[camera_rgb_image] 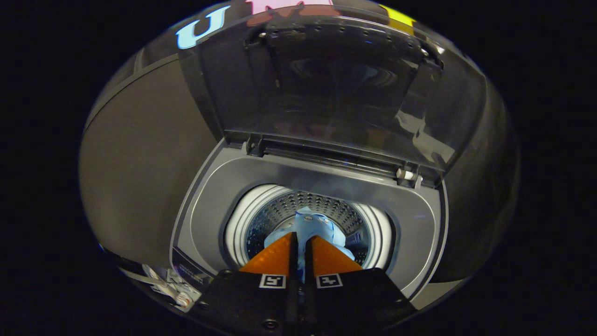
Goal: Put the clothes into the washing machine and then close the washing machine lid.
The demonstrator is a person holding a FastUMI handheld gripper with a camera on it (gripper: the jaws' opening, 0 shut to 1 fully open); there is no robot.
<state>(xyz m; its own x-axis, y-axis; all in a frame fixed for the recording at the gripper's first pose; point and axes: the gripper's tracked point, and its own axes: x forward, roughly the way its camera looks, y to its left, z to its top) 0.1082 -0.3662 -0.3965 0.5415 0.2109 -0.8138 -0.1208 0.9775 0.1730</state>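
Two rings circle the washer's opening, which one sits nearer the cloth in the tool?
The perforated metal drum wall, directly around the light blue garment pinched in the tool; the smooth white ring lies outside it.

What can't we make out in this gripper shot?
- Gripper view: how much of the light blue garment is pinched; the orange fingers of the tool cover its near part.
- Drum bottom and any other clothes: hidden by the garment and fingers.
- Lid: open and upright, but reflections blur what lies behind it.
- Small white item beside the washing machine: too distorted to identify.
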